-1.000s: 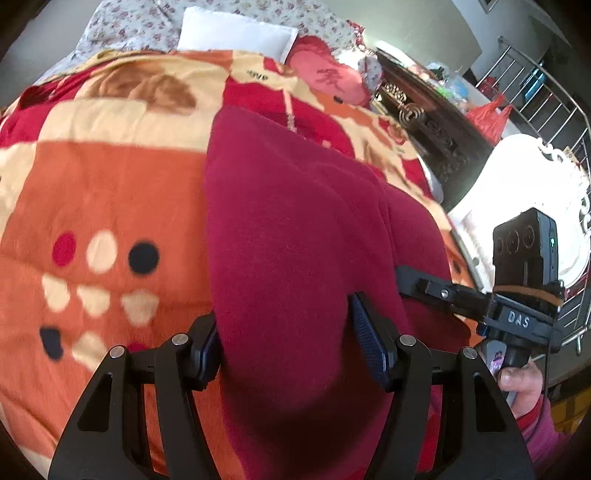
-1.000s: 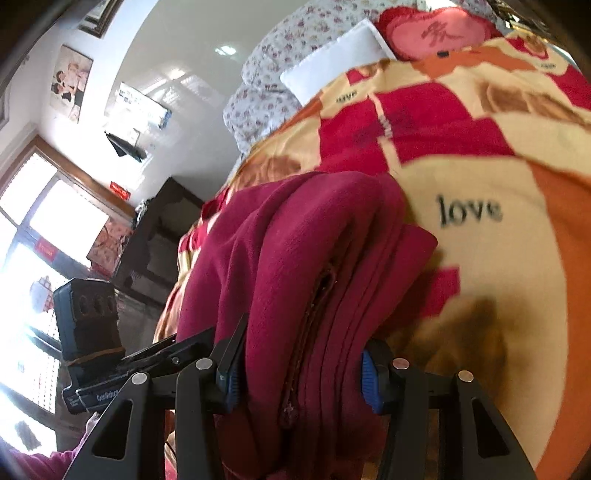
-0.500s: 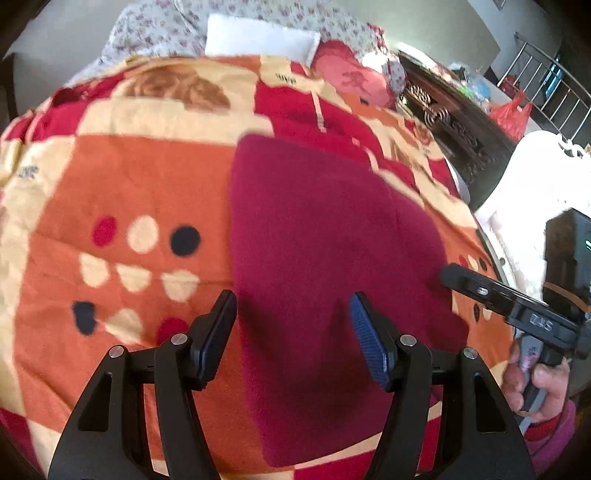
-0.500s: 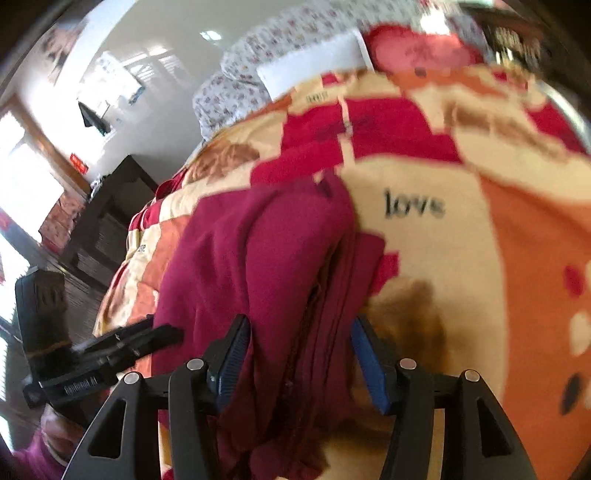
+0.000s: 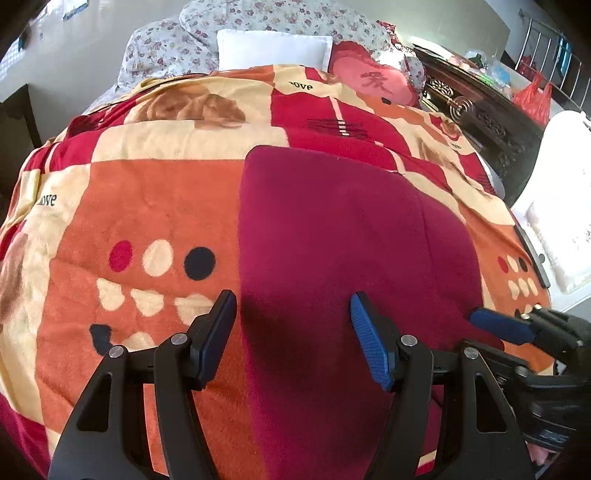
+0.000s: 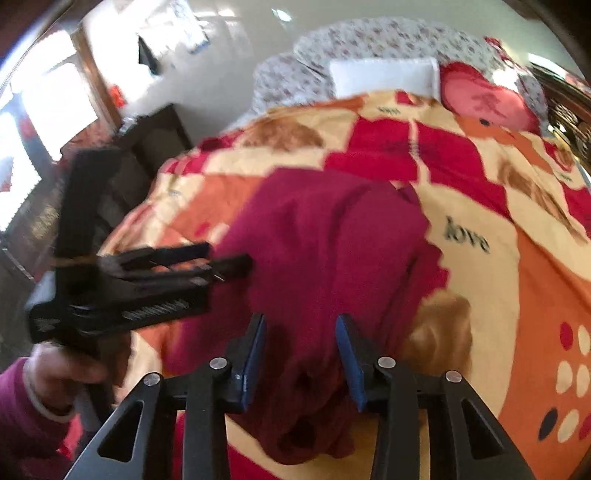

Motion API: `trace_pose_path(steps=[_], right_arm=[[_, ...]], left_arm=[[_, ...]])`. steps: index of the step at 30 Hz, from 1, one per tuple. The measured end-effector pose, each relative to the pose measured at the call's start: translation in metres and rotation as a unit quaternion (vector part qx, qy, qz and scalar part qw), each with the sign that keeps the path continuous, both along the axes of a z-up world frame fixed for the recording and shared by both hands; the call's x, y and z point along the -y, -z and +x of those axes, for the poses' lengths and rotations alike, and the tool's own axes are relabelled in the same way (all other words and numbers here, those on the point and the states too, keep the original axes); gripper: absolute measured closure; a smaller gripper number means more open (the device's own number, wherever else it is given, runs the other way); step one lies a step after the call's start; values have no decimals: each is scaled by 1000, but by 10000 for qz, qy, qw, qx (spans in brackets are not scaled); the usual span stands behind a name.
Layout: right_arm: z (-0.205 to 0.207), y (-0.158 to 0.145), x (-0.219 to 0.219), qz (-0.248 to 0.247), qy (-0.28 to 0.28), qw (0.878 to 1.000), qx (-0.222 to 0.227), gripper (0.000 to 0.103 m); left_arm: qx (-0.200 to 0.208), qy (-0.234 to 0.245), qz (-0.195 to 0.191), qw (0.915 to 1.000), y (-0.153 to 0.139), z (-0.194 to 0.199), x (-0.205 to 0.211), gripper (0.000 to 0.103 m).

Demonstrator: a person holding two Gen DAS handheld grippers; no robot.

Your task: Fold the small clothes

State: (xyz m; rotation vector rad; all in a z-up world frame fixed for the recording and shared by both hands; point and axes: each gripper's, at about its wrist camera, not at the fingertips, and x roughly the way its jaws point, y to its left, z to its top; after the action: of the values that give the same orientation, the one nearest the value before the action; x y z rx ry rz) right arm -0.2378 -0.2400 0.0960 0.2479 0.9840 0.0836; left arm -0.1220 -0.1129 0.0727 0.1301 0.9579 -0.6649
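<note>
On the bed, spread over a patchwork blanket point(image 5: 147, 206) of orange, red and cream squares, lies a dark red fleece garment point(image 5: 343, 236), folded into a long flat shape that runs from the near edge toward the pillows. In the left wrist view it looks smooth and rectangular, its left edge straight against the orange square with the coloured dots. The left tool point(image 5: 291, 325) hovers over the near end of the garment with its jaws wide apart and nothing between them; the left finger sits just past the garment's left edge, the blue-padded right finger over the cloth.

The right tool point(image 6: 300, 350) stands over the near right part of the garment point(image 6: 332, 251), where the fabric bunches into thick folds. Its jaws are set narrower, with a lump of the red cloth lying between them, but the pads do not visibly press it. This view is blurred. To its left the left tool point(image 6: 225, 267) shows side-on, gripped by a hand point(image 6: 62, 365) in a magenta sleeve.

At the far end sit a white pillow point(image 5: 273, 50), a flowered quilt point(image 5: 258, 18) and a red heart cushion point(image 5: 373, 81).
</note>
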Motion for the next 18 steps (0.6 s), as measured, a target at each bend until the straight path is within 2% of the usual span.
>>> trace_pose_path(steps=[1, 5, 7, 11, 12, 13, 14, 18], right_arm=[[0, 5, 1, -77, 19, 9999, -63, 75], [-4, 13, 1, -199, 6, 9998, -92, 75], [-5, 11, -1, -269, 23, 9996, -72, 75], [-9, -5, 0, -65, 227, 9997, 47, 73], [-11, -11, 1, -32, 319, 9994, 132, 69], [-12, -16, 1, -58, 398, 9990, 195, 57], [-12, -20, 1, -121, 482, 9984, 253, 52], [-9, -33, -1, -363, 662, 9968, 267, 50]], left_arm=[[-8, 14, -26, 10000, 1, -1, 0, 39], [132, -18, 21, 9999, 4, -6, 3, 39], [185, -52, 47, 9998, 3, -8, 3, 39], [248, -140, 113, 9995, -3, -10, -2, 39], [281, -194, 136, 9993, -5, -10, -4, 39], [304, -238, 147, 9991, -7, -10, -6, 39], [313, -278, 144, 9990, -9, -10, -8, 39], [315, -441, 75, 9985, -18, -11, -17, 39]])
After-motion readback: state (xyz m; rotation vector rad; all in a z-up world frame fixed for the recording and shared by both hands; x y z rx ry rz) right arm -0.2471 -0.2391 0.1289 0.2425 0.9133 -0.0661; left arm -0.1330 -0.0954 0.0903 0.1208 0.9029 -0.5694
